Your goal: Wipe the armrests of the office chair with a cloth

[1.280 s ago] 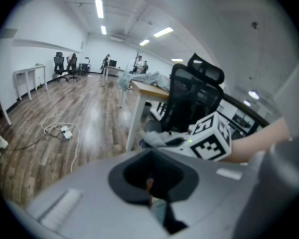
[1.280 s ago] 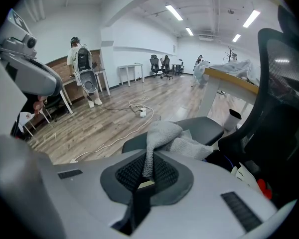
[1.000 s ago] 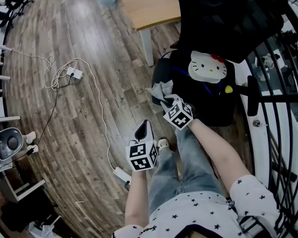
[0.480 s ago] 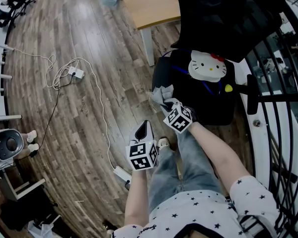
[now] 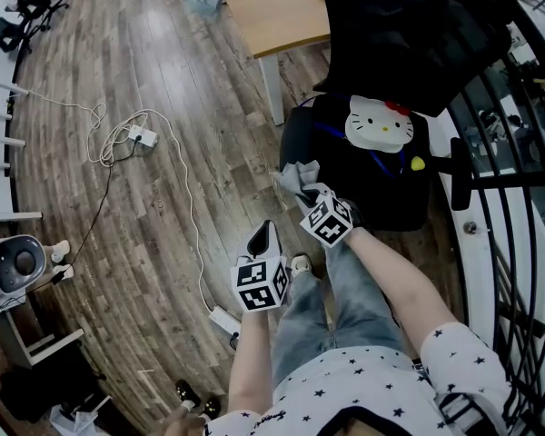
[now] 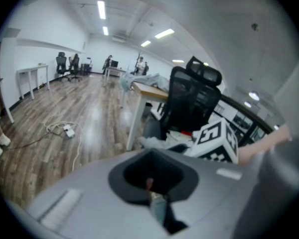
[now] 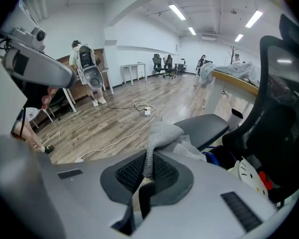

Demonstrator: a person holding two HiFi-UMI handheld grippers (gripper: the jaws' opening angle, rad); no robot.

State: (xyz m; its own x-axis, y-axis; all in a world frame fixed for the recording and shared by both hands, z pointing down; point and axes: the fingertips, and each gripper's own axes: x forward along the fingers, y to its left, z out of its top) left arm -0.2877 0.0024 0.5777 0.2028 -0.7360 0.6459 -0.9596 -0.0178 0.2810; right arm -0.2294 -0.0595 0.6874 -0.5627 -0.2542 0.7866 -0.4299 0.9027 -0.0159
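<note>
Bright light comes from ceiling strip lights (image 7: 178,11), with glare on the floor (image 5: 154,48) at upper left. Every view's edges bow and darken.

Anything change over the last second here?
The right gripper, shut on the cloth, slid slightly toward the person along the armrest. What looks like a pair of dark shoes came into view at the bottom edge. The left gripper stayed put, shut and empty; the chair did not move.

We count 2 grippers, left gripper (image 5: 262,235) and right gripper (image 5: 302,190), 1 cloth (image 5: 295,174) in the right one's jaws, 1 office chair (image 5: 409,44) beyond it, 2 armrests (image 5: 292,139), 1 cat-face cushion (image 5: 379,123), 1 table (image 5: 272,7) further ahead.
</note>
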